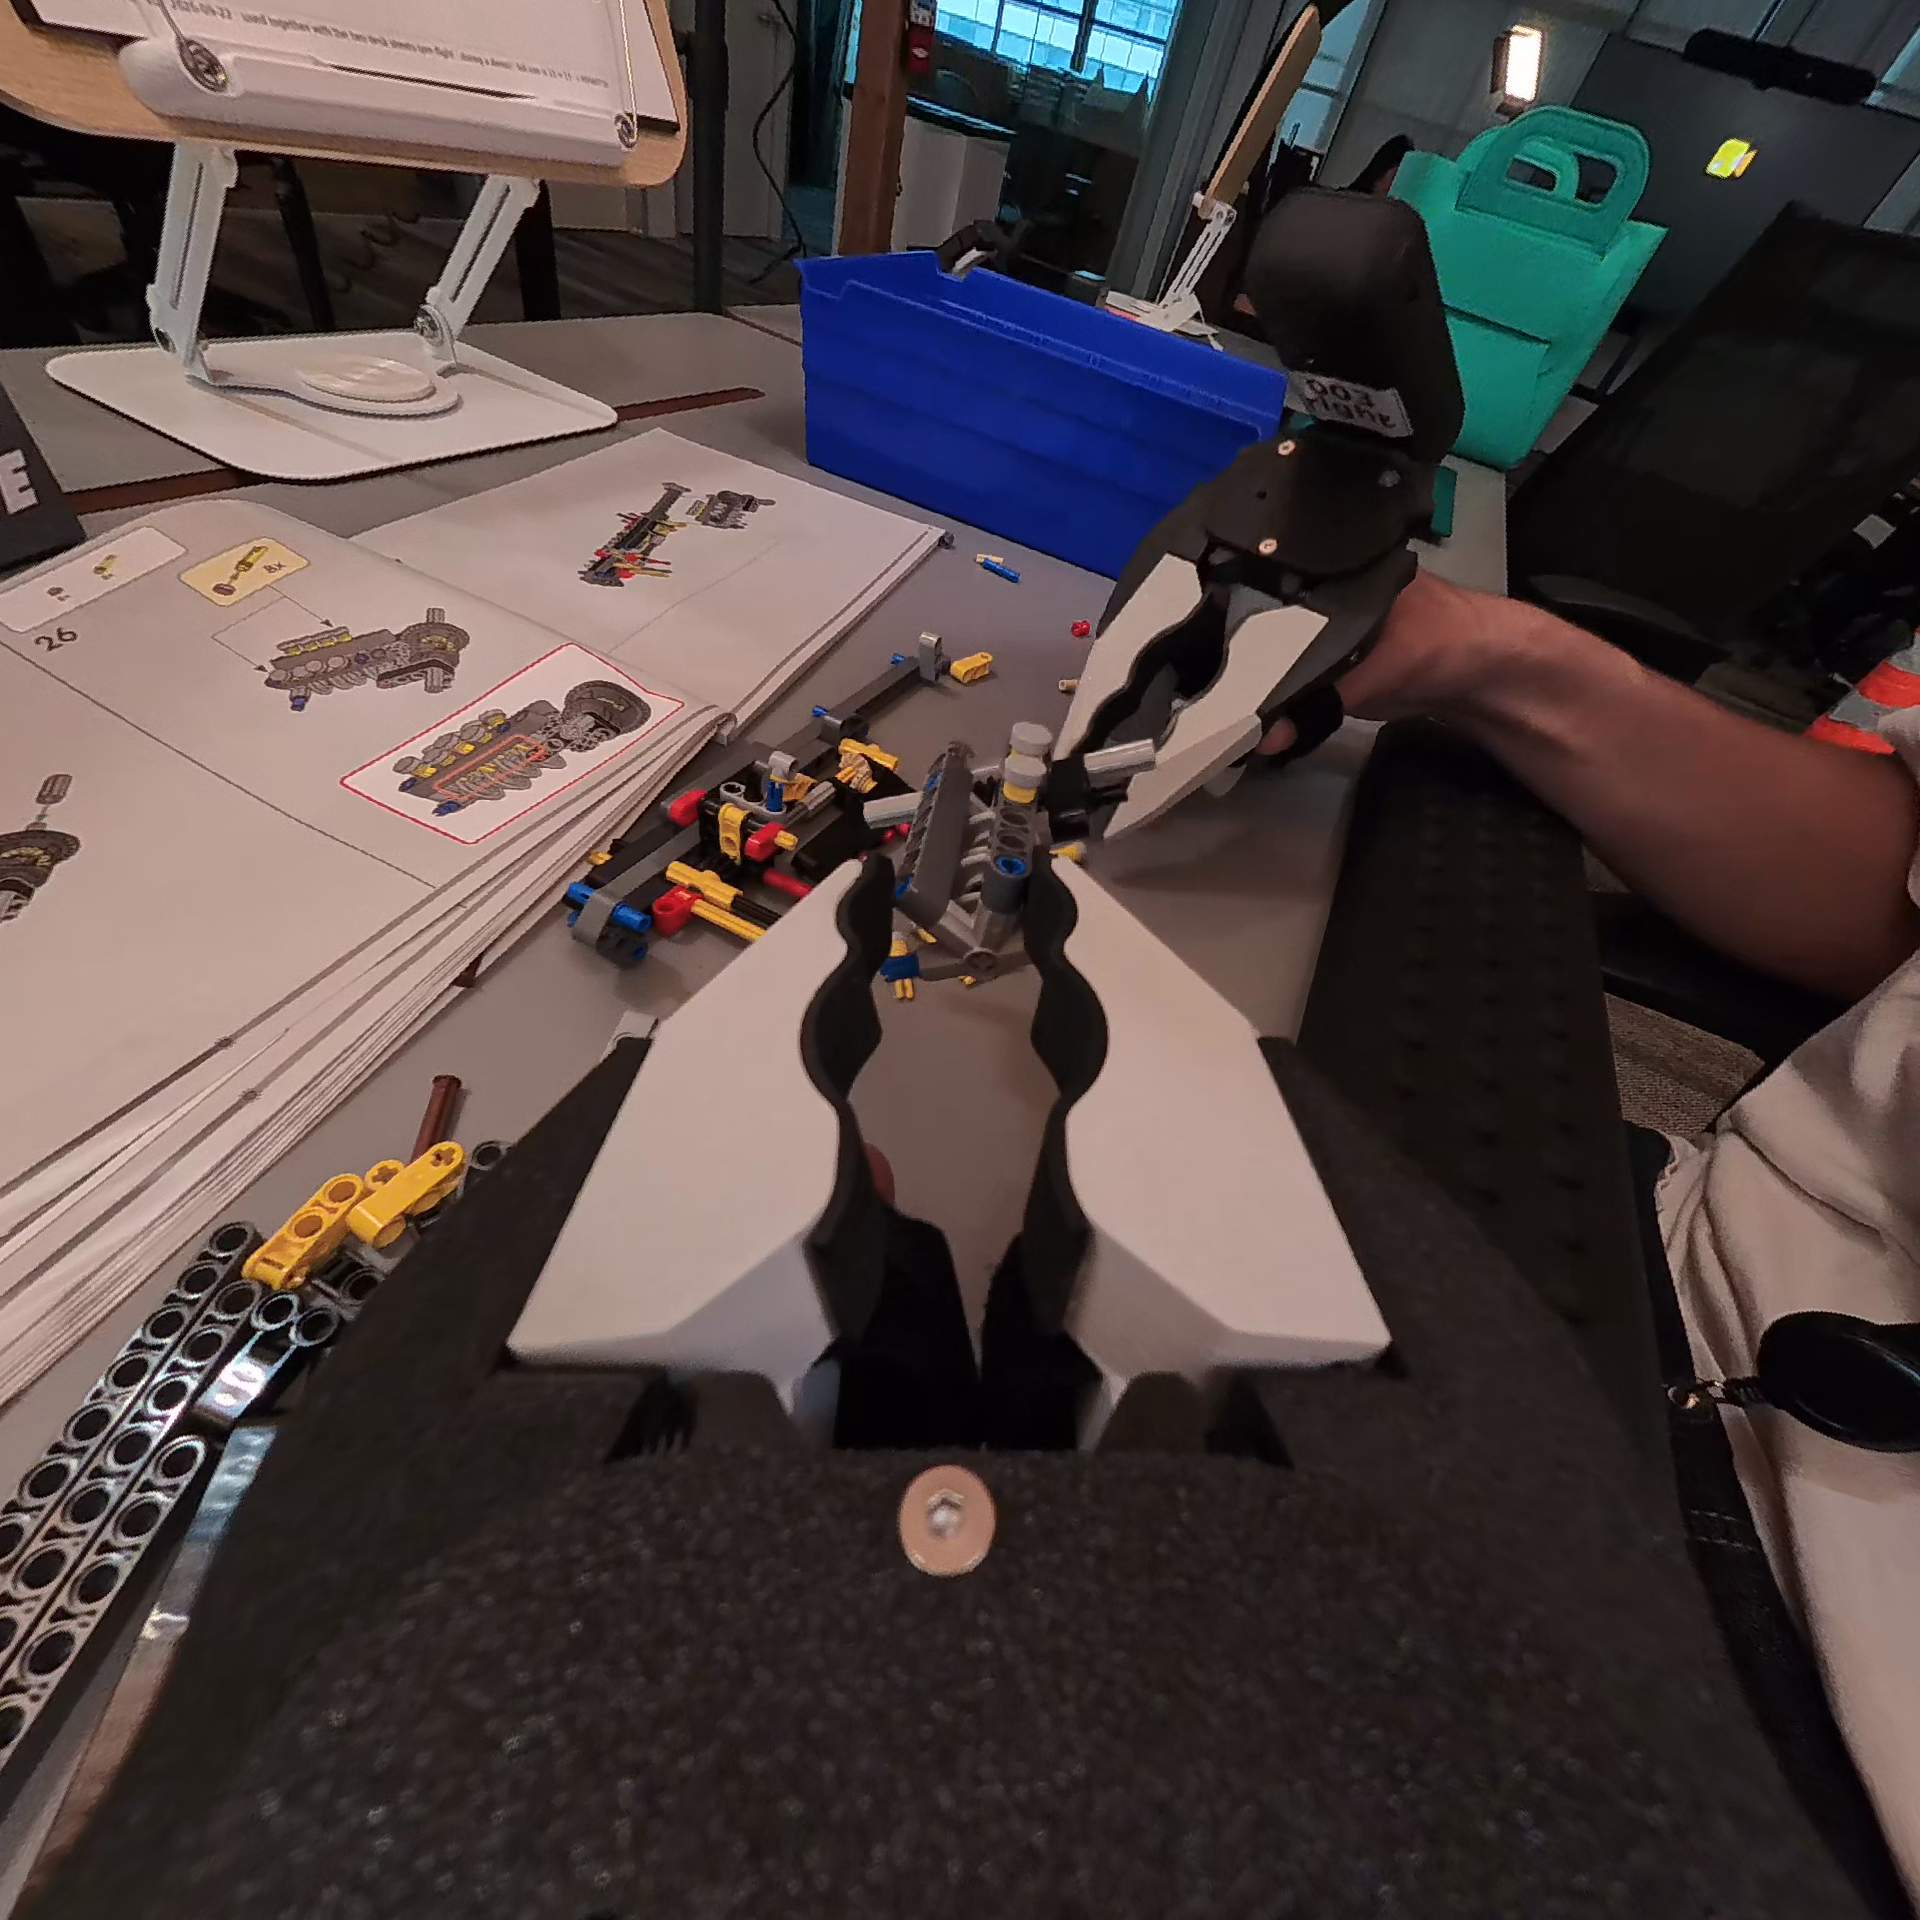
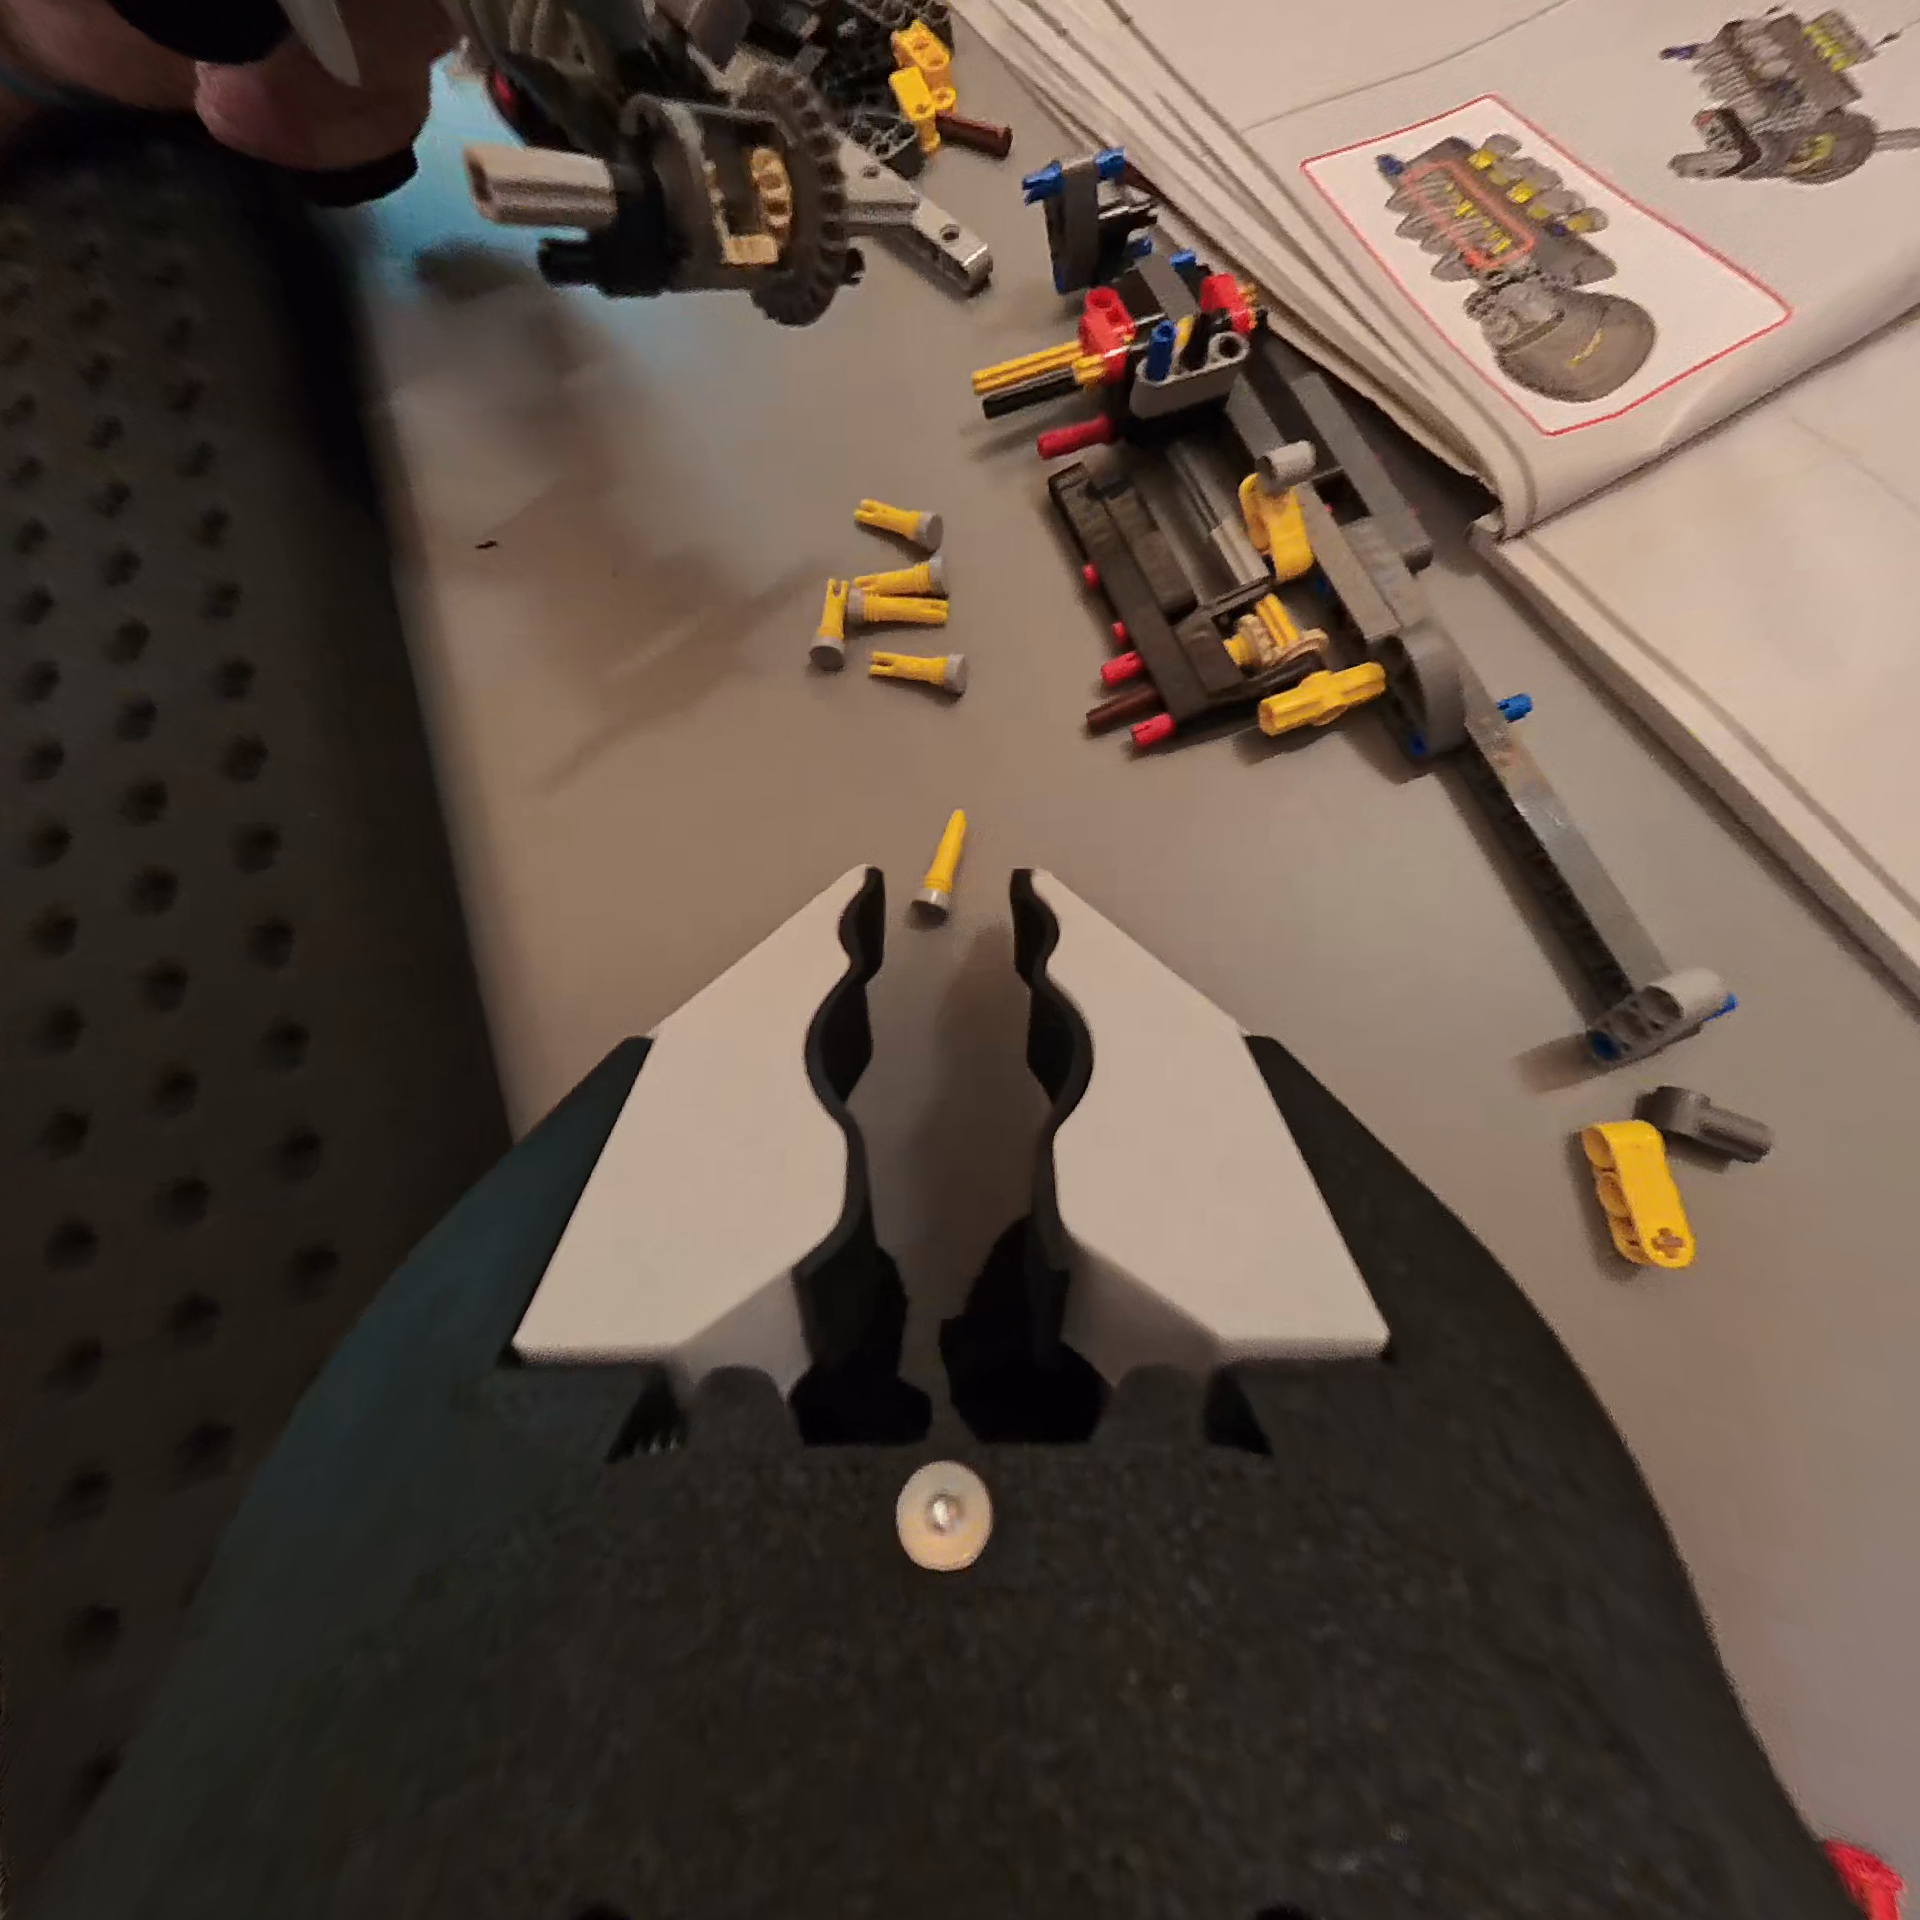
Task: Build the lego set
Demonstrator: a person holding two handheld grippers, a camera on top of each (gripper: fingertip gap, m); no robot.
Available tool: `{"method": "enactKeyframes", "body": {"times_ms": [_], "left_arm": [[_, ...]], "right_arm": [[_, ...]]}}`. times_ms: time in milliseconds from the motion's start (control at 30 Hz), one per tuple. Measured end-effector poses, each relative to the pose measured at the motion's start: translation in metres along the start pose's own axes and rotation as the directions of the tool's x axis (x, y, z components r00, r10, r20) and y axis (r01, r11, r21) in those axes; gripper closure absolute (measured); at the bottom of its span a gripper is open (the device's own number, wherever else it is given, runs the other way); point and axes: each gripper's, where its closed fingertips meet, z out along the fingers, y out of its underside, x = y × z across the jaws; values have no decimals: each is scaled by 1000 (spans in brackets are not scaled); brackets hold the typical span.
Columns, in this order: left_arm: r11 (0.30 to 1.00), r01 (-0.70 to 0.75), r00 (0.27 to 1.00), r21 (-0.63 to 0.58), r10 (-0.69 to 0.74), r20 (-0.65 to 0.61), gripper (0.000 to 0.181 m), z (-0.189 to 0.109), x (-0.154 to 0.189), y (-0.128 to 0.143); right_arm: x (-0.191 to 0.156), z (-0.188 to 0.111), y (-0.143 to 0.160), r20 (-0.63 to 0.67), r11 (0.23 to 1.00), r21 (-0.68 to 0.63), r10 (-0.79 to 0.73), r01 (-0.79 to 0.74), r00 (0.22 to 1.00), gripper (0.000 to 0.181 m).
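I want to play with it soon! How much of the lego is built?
Done: a long black-and-grey beam frame lies built. In hand: the left tool grips the grey geared engine block; the open right tool hovers at a yellow grey-headed pin. Left: more yellow pins.

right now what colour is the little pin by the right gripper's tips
Yellow with a grey head, clearest in the right wrist view.

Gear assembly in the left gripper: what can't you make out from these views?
- Left wrist view: the left gripper's fingers cover the gear assembly's flanks.
- Right wrist view: the top edge cuts off the assembly's upper part and nearly all of that gripper.
- Right wrist view: red piece clipped by the bottom-right corner; kind unclear.
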Motion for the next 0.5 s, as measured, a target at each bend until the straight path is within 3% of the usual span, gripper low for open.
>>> {"method": "enactKeyframes", "body": {"times_ms": [500], "left_arm": [[999,-31,999,-26,32,32,157,2,-3,5]], "right_arm": [[-11,19,2,-85,995,-25,-95,93,992,173]]}}
